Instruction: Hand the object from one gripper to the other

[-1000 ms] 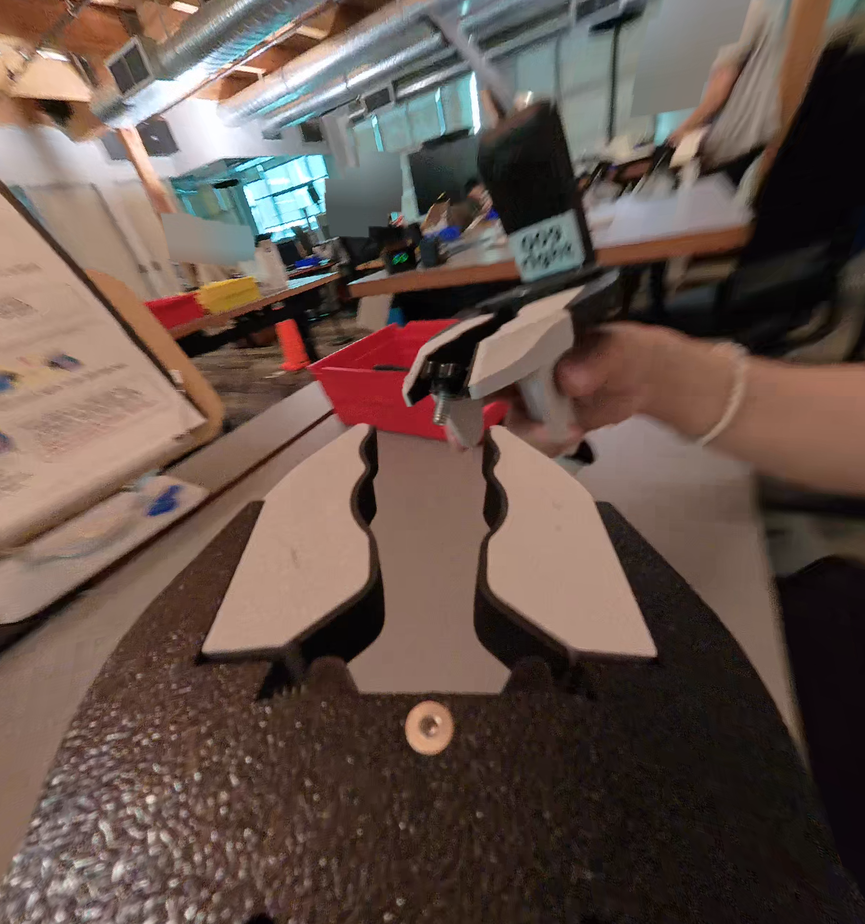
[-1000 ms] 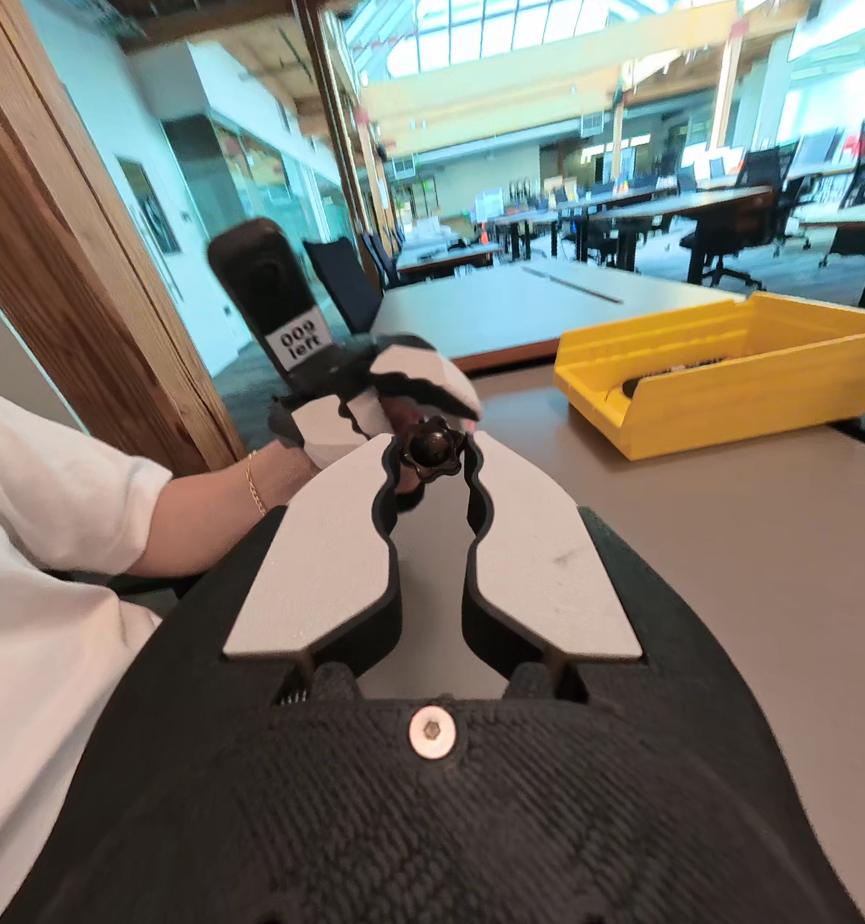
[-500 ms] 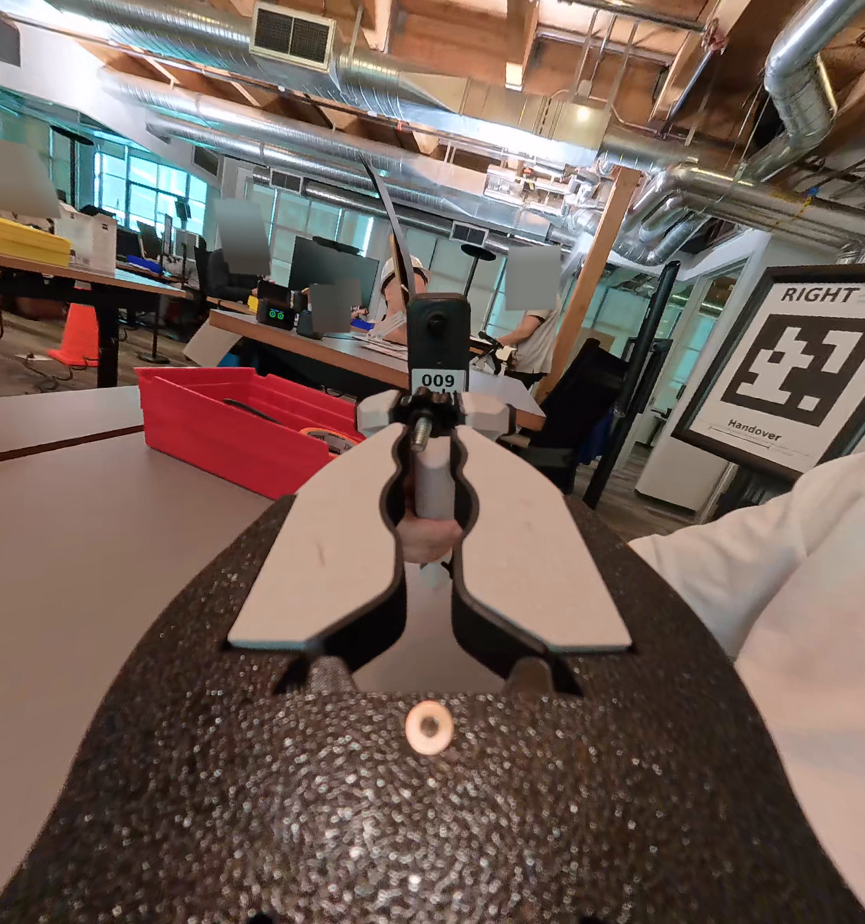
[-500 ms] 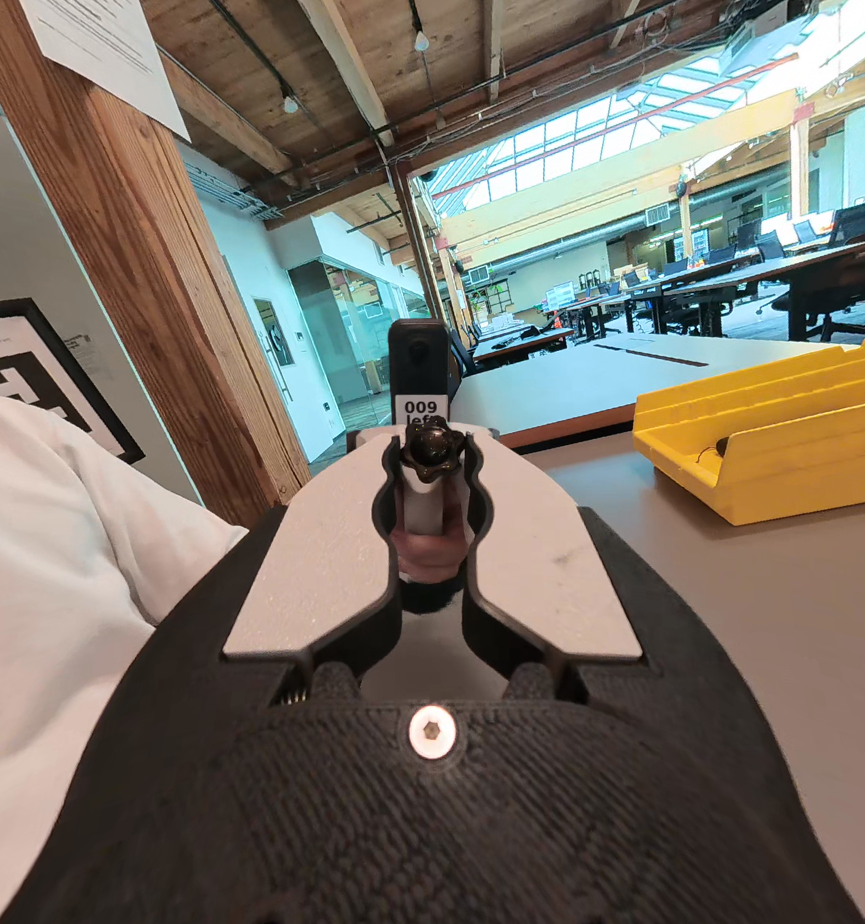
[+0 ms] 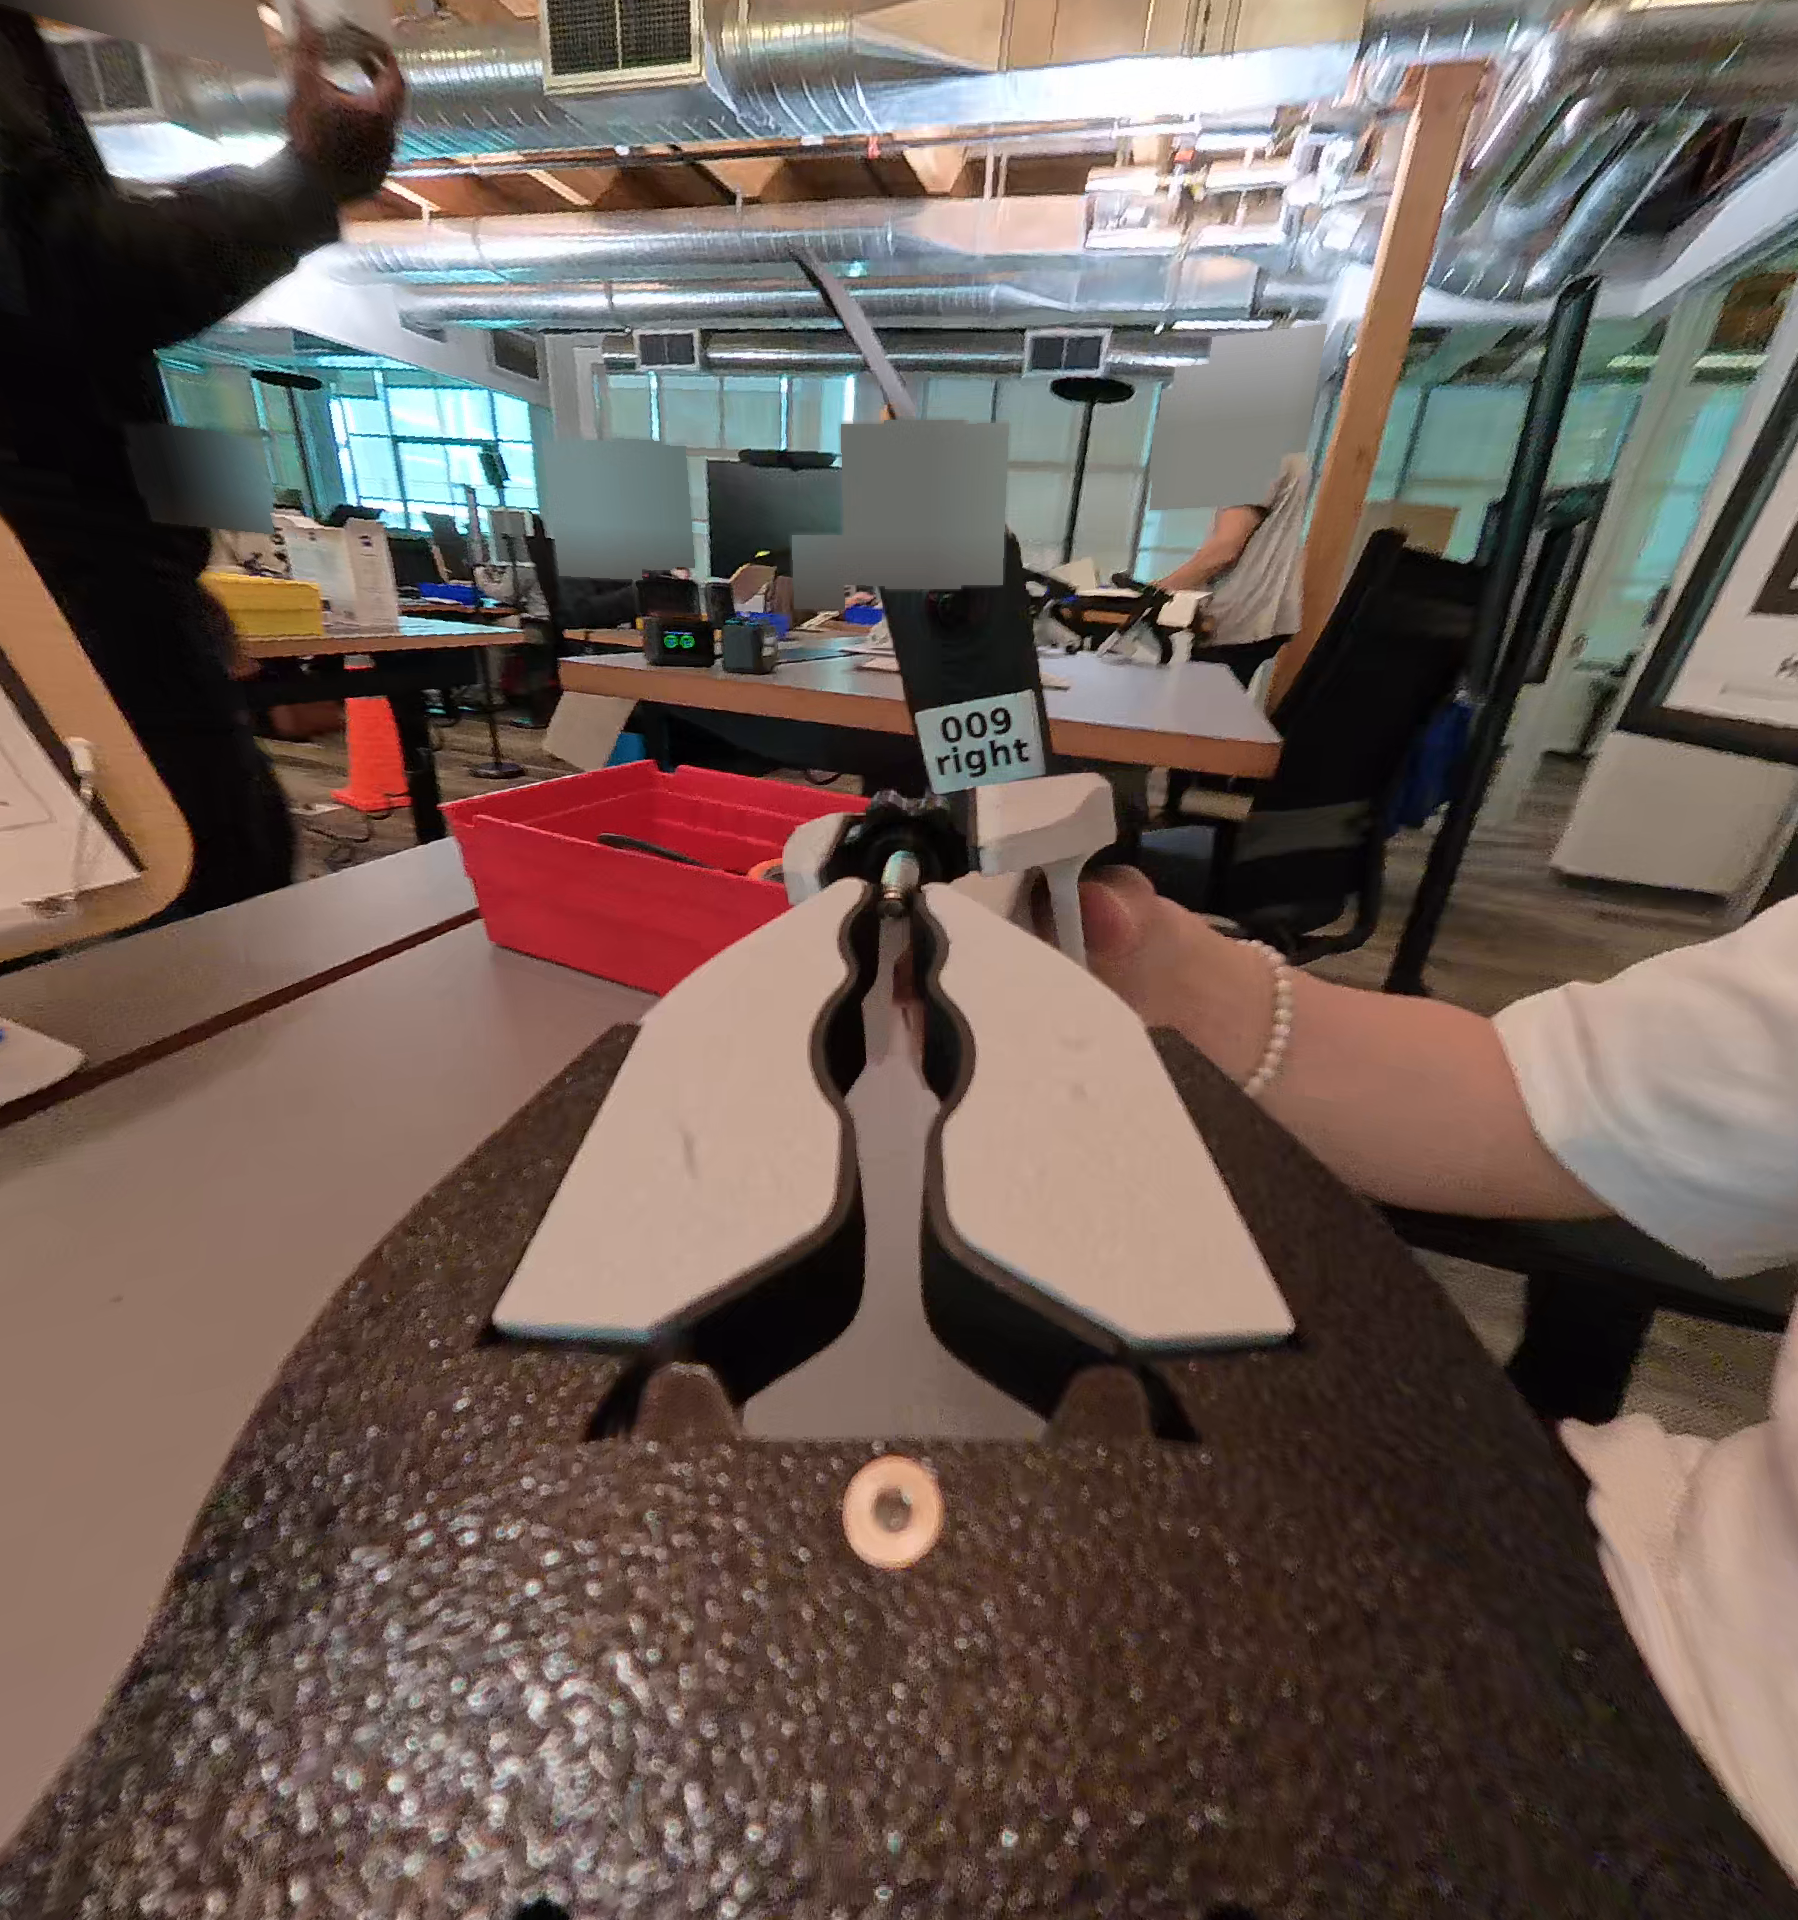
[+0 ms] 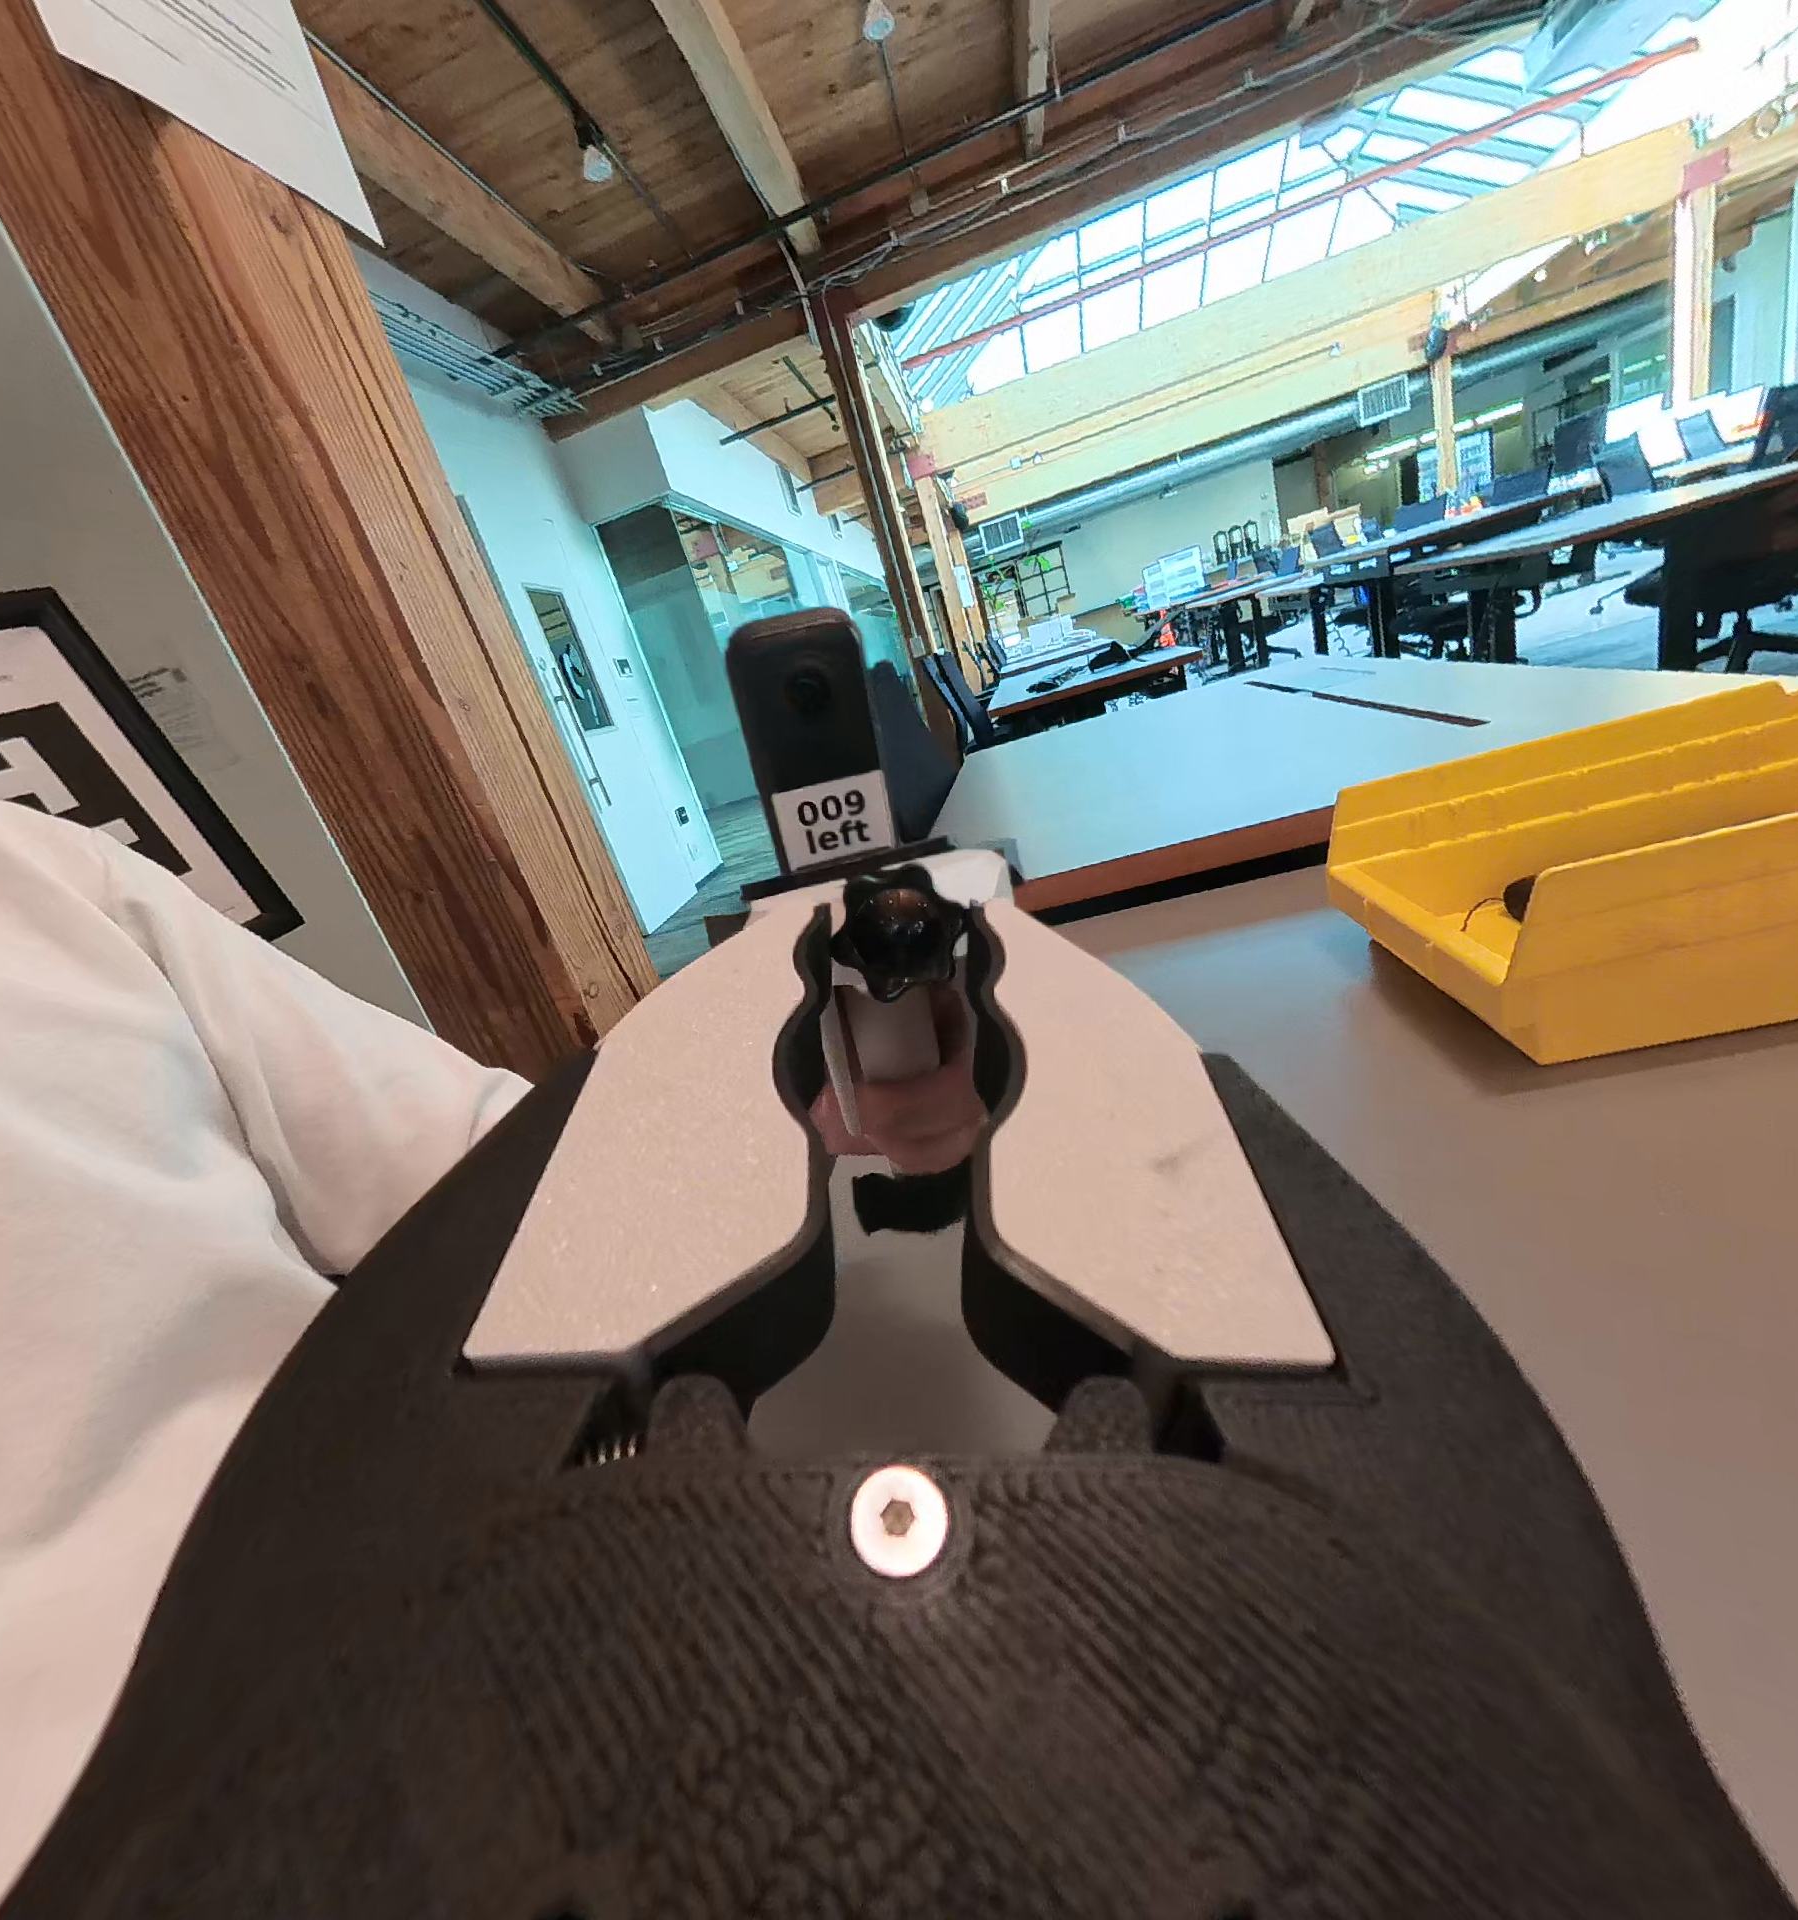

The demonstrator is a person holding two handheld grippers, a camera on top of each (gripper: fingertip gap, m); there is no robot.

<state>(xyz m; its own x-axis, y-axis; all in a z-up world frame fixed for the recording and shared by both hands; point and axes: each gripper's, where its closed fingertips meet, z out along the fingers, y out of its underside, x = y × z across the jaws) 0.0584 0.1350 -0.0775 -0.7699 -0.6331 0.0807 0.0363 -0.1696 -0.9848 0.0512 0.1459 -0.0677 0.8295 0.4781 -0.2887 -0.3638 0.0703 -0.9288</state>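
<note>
Jaws: your right gripper (image 6: pixel 897 940) clamped on black knob (image 6: pixel 895 935) of knob-headed screw; your left gripper (image 5: pixel 897 914) pinched on its threaded shaft (image 5: pixel 900 871). Screw midair between tips, above table (image 5: pixel 251 1143). Handover half done; right release left.
</note>
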